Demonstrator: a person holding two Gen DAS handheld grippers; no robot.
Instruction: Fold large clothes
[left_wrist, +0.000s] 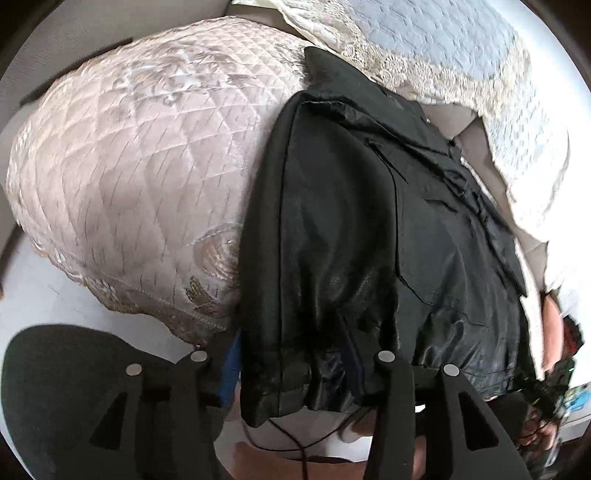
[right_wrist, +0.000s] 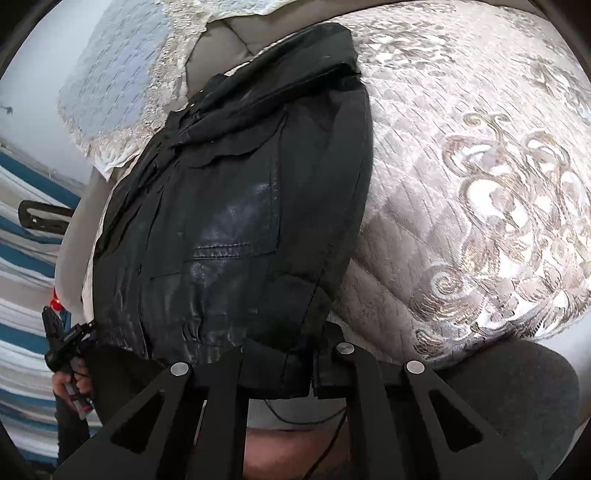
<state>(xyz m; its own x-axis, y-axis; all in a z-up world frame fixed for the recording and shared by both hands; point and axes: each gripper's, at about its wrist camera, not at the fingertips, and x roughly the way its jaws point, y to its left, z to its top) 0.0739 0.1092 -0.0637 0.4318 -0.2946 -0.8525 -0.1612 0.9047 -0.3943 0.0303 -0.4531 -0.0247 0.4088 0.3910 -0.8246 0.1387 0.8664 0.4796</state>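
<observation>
A black, shiny leather-look jacket (left_wrist: 369, 229) lies lengthwise on a quilted beige bedspread with embroidered scrolls (left_wrist: 140, 177), its collar at the far end and its gathered elastic hem hanging over the near edge. It already appears folded into a long narrow panel, with one side doubled over the middle. A pale blue quilted pillow with lace trim (left_wrist: 443, 48) sits beyond the collar.

The left tool (left_wrist: 291, 360) stands at the hem with its jaws partly apart; the hem's gathered edge lies between them, but whether the pads press on it cannot be told from this view. The right tool (right_wrist: 291, 358) is clenched on the hem at the jacket's near edge, with cloth bunched between its fingers.

By the look of it the material is thick, fairly heavy and smooth-faced, so it will likely slide on the satin bedspread and resist a sharp crease, springing back unless pressed flat. The ribbed hem band is the best place to take hold: it is thicker and less slippery than the glossy panels. A firm bite on both hem corners should let the near end be carried up toward the collar evenly. Gripping only the slick shell risks the cloth slipping free.
</observation>
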